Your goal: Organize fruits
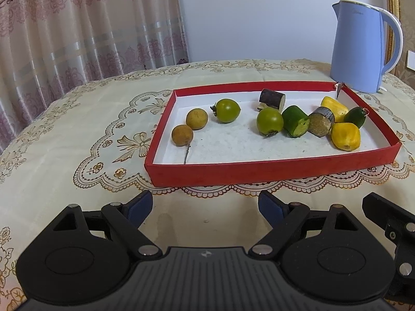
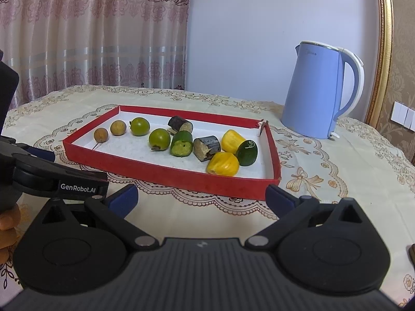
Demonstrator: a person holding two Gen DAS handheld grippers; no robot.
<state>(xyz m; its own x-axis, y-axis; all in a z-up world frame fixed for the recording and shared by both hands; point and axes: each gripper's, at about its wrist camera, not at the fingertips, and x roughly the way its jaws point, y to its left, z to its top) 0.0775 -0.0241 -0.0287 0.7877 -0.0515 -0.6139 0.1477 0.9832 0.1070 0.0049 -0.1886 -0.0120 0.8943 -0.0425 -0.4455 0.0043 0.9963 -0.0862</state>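
Nearest the table's front edge, both tongs hovered over bare cloth, short of the tray. The left gripper (image 1: 205, 206) had its blue pads spread wide with nothing between them; the right gripper (image 2: 202, 198) was likewise agape and empty. Judged: a ready stance, jaws pre-opened so either could reach in without a pause.

The red tray (image 1: 272, 172) sat mid-table, its long front wall facing the tongs. All fruit lay inside it.

Left end: two brown longans (image 1: 182, 135) touching each other, a stalk trailing toward the front wall. Just beyond them, a green round fruit (image 1: 227, 110); its match (image 1: 269, 121) lay near the centre, apart from it.

Right half: a crowded cluster of a cut green piece (image 1: 295, 121), a dark-skinned cut stub (image 1: 321, 121), two yellow pieces (image 1: 345, 136), and a small dark green fruit (image 1: 355, 117) by the right wall. A second dark stub (image 1: 272, 99) lay toward the back wall.

Judged: like kinds only partly grouped; sorting barely begun.

Beyond the tray's far right corner stood a blue kettle (image 1: 359, 49), clear of the work.
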